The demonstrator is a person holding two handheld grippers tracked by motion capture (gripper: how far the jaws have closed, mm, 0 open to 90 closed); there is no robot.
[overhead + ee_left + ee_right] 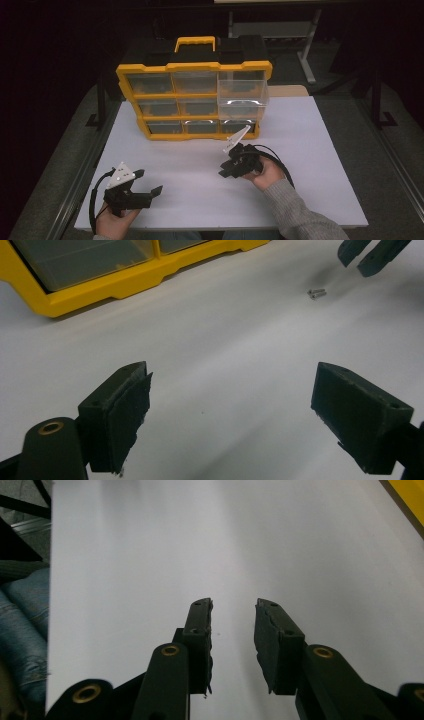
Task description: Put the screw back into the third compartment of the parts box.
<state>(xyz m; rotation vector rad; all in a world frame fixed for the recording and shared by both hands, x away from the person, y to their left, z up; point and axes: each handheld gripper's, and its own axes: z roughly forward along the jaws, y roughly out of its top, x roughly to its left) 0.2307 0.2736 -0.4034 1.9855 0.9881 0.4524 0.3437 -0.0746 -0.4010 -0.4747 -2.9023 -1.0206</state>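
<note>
Screws (pixel 317 292), two tiny grey ones, lie side by side on the white table (pixel 300 165), touching each other. I see them in the left gripper view, just below the tips of my right gripper (pixel 367 255). They are out in front of the yellow box (pixel 192 95), not in it. One clear drawer (pixel 243 97) of the box is pulled out, on the right side.

My right gripper (pixel 234 607) has its jaws a little way apart, with nothing between them. My left gripper (pixel 232 390) has its jaws wide apart, and it holds nothing too. It waits near the front edge of the table on my left.

I think the job now is to pick up the screws with my right gripper. To do it well, I should come down slow until the tips are almost on the table. I should put one jaw on each long side of the screws and then squeeze softly. If I squeeze too fast, they may roll or jump away, for they are small and smooth.

The screws lie flat. In the left gripper view their long way runs left to right, tipped up a little on the right. I cannot tell which end is the head.
</note>
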